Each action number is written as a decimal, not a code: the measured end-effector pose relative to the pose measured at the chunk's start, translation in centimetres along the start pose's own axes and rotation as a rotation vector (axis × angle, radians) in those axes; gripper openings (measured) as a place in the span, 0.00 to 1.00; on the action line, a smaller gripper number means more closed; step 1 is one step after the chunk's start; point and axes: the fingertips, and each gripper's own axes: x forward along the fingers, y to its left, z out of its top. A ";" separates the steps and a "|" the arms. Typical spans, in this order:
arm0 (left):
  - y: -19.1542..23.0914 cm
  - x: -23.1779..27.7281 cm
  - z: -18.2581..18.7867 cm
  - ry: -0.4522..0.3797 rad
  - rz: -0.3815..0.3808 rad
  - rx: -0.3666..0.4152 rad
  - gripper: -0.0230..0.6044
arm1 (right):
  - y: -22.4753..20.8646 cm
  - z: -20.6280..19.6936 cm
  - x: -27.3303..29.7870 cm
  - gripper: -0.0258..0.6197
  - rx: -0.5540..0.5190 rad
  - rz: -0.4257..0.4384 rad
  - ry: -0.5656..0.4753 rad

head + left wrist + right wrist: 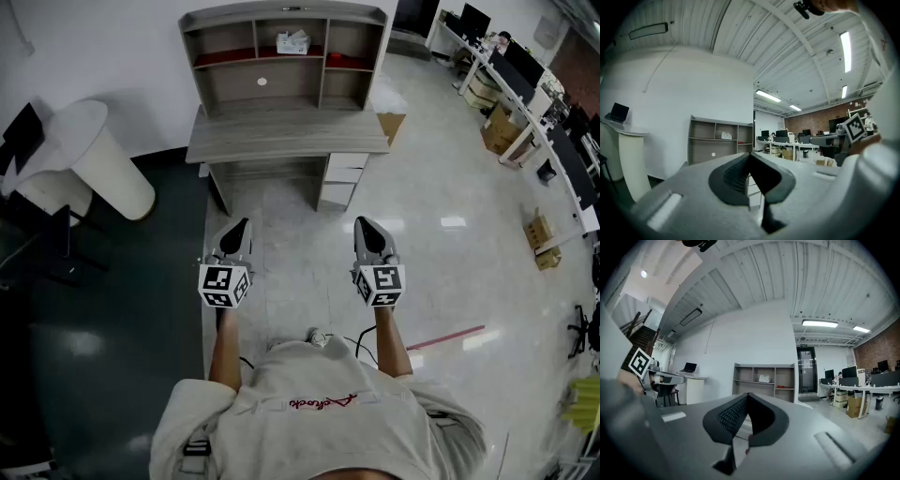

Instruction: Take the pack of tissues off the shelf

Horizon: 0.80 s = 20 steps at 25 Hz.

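Head view, claws: two; left claw [241, 225] and right claw [365, 225] side by side, well apart from the shelf [281, 94].
Head view, pack of tissues [293, 41]: one, in the shelf's top middle compartment.
Left gripper view, left claw: pressed together, pinching nothing.
Right gripper view, right claw: pressed together, pinching nothing.

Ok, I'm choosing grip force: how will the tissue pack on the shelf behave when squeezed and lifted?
The tissue pack looks soft with a rumpled top, so it probably dents when squeezed. Likely light for its bulk. It sits flat on the shelf, so rolling seems unlikely.
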 end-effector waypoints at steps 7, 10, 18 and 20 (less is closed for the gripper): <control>-0.1 0.4 -0.4 0.007 -0.005 0.000 0.04 | 0.0 -0.1 0.6 0.05 -0.006 0.001 -0.001; -0.2 0.7 -0.4 0.009 -0.002 0.003 0.04 | -0.1 -0.3 0.6 0.05 0.000 0.008 -0.002; -1.3 2.1 -0.3 0.006 0.015 0.007 0.04 | -2.3 -0.5 0.8 0.05 0.014 0.026 -0.016; -2.1 2.7 -0.4 0.010 0.013 0.014 0.04 | -3.3 -0.7 0.7 0.05 0.002 0.029 -0.011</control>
